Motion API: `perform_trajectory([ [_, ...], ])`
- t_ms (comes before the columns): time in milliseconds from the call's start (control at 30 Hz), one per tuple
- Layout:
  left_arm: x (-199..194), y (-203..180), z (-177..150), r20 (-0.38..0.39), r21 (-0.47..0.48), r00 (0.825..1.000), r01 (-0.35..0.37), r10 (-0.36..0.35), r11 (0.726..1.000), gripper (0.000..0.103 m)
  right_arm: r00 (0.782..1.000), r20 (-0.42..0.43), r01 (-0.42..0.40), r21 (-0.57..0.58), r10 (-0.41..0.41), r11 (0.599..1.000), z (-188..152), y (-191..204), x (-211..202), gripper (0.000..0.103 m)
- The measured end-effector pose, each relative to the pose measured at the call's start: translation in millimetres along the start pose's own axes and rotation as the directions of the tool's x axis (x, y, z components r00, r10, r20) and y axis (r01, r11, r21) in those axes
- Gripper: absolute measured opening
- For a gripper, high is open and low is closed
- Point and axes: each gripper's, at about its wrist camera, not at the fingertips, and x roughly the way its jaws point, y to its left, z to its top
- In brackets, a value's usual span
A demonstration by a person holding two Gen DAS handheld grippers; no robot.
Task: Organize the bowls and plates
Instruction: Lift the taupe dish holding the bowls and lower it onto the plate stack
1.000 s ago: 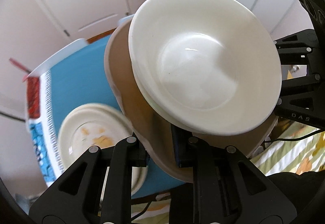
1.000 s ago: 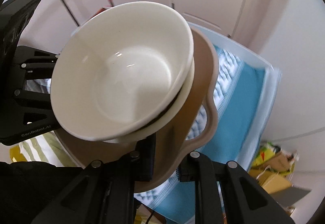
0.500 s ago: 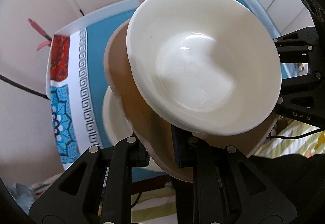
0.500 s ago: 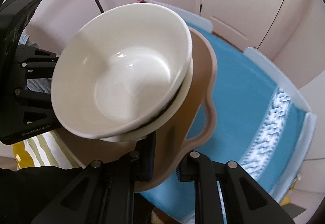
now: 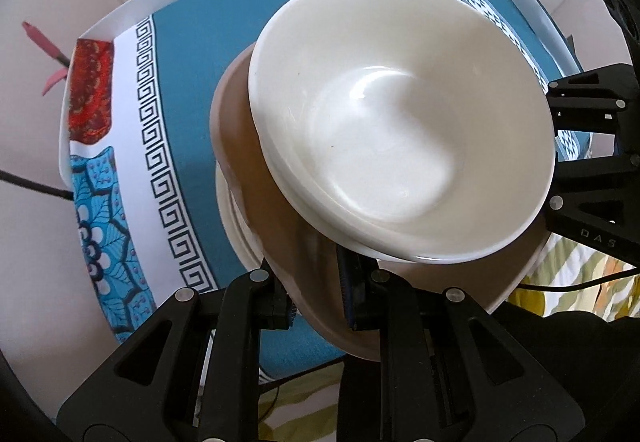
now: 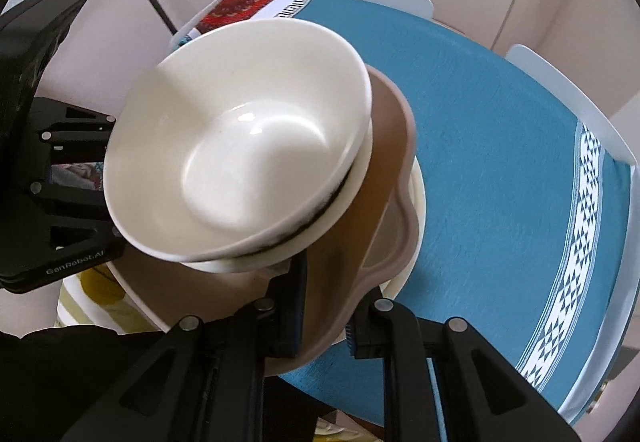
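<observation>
The stacked white bowls sit on the brown tray you carry over the blue tablecloth. Your left gripper and right gripper, lettered "GenRobot.AI" and "DAS", each clamp the tray's rim.

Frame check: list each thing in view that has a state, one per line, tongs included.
Brown plate: lifted off the table, tilted, gripped at opposite edges by both tongs.
White bowls: two nested, resting on the brown plate, top one empty.
White plates: stacked on the table, under the brown plate.
Left tongs: shut on the brown plate's rim.
Right tongs: shut on the brown plate's rim.
Tablecloth: spread flat over the table.
</observation>
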Motion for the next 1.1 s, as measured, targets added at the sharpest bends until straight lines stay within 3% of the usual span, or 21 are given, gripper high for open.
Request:
perform_trajectory([
  [300, 4.7, -3.8, 0.6, 0.006, 0.012, 1.000, -0.021, 0.021, 1.000, 0.015, 1.000, 0.009, -0.012, 0.023, 0.012, 1.000, -3.2, -4.0, 8.4, 0.016],
  [833, 10.8, -6.8, 13.6, -0.135, 0.037, 0.991, 0.009, -0.004, 0.999, 0.020, 0.996, -0.074, -0.043, 0.069, 0.048, 0.997, 3.0, -5.6, 3.7, 0.021],
  [1100, 6.9, -6.4, 15.6, -0.160, 0.061, 0.987, 0.023, -0.013, 0.998, 0.022, 0.994, -0.097, -0.038, 0.078, 0.046, 0.996, 5.5, -3.5, 4.6, 0.025],
])
